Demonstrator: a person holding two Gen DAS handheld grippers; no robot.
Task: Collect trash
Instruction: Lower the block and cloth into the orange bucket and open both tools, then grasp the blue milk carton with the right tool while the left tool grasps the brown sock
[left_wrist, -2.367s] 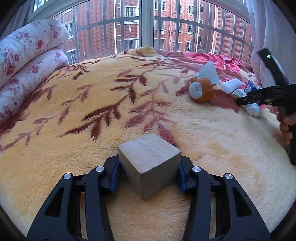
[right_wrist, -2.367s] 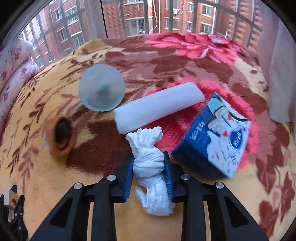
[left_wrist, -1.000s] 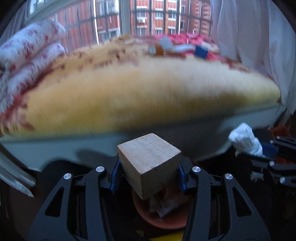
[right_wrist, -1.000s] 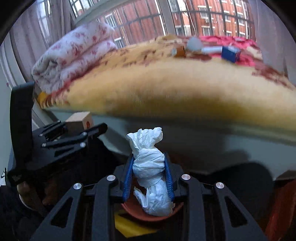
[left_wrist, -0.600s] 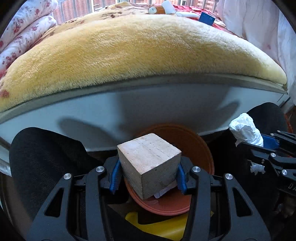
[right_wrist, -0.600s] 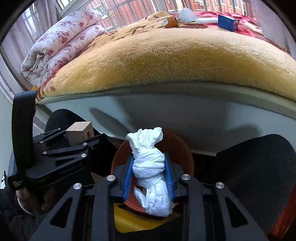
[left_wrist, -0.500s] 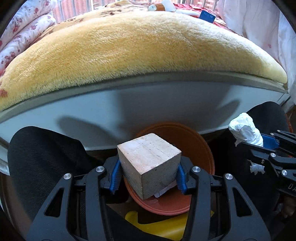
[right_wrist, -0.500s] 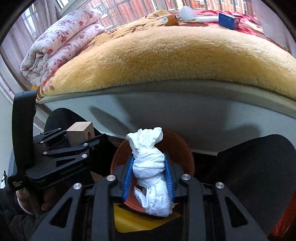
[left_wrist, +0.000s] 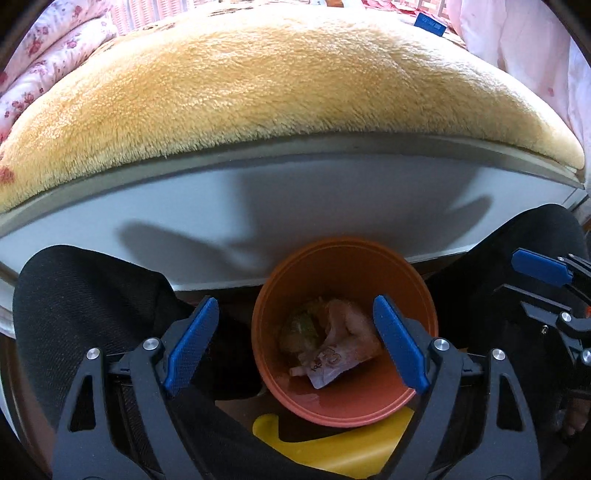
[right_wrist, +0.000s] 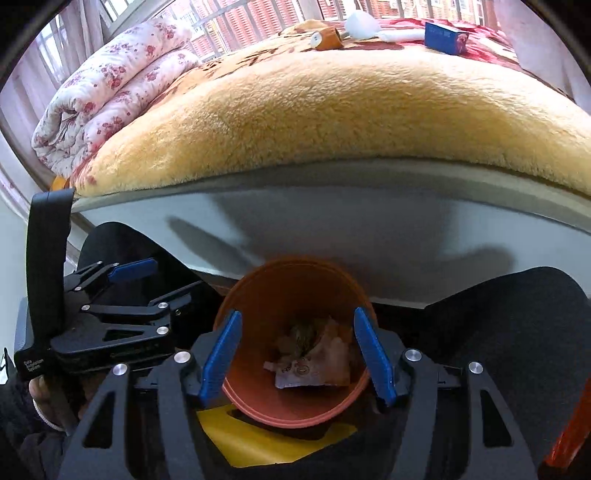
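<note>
An orange trash bin stands on the floor below the bed edge; it also shows in the right wrist view. Crumpled paper and wrappers lie at its bottom, also in the right wrist view. My left gripper is open and empty above the bin. My right gripper is open and empty above the bin. The left gripper appears at the left of the right wrist view. On the far bed lie a blue box, a white tube, a pale funnel and a brown roll.
The bed with a yellow plush blanket and grey frame is in front. A folded floral quilt lies at the left. The person's dark-clad knees flank the bin. A yellow object lies under the bin.
Both grippers have opened. The wooden block has left the left gripper and the white crumpled tissue has left the right gripper; neither is clearly visible now.
</note>
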